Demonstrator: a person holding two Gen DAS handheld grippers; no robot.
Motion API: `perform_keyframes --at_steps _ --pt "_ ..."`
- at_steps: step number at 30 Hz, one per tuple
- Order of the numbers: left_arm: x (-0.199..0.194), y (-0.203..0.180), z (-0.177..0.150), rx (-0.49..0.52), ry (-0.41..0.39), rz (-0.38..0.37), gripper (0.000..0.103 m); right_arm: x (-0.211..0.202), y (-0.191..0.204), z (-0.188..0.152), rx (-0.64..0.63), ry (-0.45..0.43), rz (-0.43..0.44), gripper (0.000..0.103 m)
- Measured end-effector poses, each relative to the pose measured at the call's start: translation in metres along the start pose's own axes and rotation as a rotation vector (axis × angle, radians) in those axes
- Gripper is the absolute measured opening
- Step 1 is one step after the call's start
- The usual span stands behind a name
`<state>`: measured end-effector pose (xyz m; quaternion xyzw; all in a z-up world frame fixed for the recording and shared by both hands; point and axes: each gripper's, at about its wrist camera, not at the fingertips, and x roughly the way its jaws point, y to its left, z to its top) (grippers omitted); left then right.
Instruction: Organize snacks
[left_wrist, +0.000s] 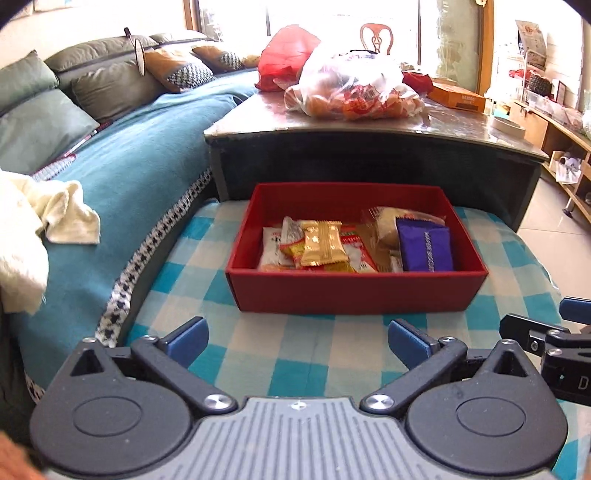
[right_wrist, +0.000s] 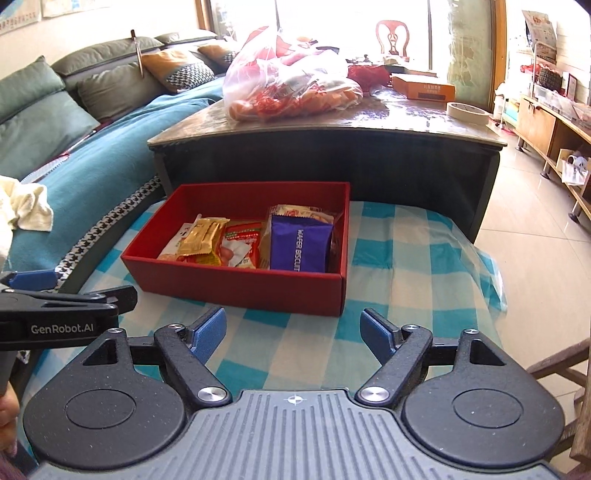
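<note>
Both tools idle, snacks boxed near the tabletop's far edge

Left wrist view: the left tool (left_wrist: 297, 341) gapes wide, holding nothing, facing the red box (left_wrist: 354, 291), where the gold packet (left_wrist: 324, 243) and purple wafer pack (left_wrist: 425, 248) lie. Right wrist view: the right tool (right_wrist: 293, 330) is likewise wide and empty; no loose snack shows on the checked cloth (right_wrist: 406, 251), so sorting looks about finished, leaving at most a tidy-up.
</note>
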<state>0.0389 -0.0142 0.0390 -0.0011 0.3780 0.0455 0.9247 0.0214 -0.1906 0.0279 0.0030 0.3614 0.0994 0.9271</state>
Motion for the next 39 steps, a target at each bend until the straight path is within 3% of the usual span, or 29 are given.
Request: perform_keyframes --at_steps 13,39 --pt "-0.013 -0.007 -0.027 -0.012 0.04 -0.046 0.103 -0.014 0.0 -0.03 0.023 0.039 -0.006 0.085" --pt "-0.023 -0.011 -0.036 0.014 0.022 -0.047 0.103 -0.019 -0.003 -0.036 0.025 0.042 -0.008 0.086"
